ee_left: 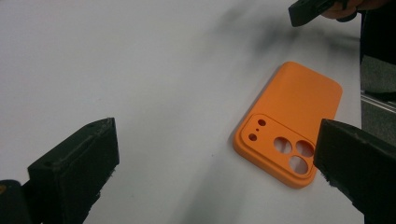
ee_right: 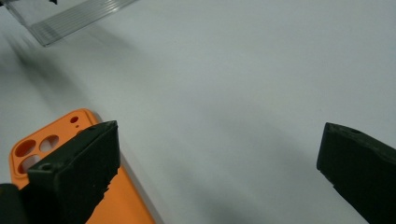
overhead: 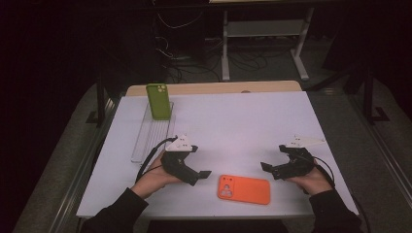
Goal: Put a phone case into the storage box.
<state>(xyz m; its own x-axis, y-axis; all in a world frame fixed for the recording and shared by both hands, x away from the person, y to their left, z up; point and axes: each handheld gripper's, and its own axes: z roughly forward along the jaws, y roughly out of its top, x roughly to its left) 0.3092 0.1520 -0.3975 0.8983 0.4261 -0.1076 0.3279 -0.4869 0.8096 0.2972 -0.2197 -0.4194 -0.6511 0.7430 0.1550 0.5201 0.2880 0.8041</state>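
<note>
An orange phone case (overhead: 244, 189) lies flat near the table's front edge, camera cut-outs to its left. In the left gripper view the orange case (ee_left: 292, 122) lies ahead and right, between the wide-apart jaws. My left gripper (overhead: 206, 174) is open, just left of the case, with nothing in it. My right gripper (overhead: 265, 166) is open too, just right of the case and above its far corner. In the right gripper view the orange case (ee_right: 51, 144) sits behind the left jaw. A green phone case (overhead: 159, 100) stands propped on a clear ribbed tray (overhead: 148, 136) at the back left.
The white table top (overhead: 243, 126) has open room in its middle and right. A wooden board edge (overhead: 218, 88) runs along the back. The clear tray's end (ee_right: 70, 18) shows at the top left of the right gripper view. Dark floor, cables and a white frame lie beyond.
</note>
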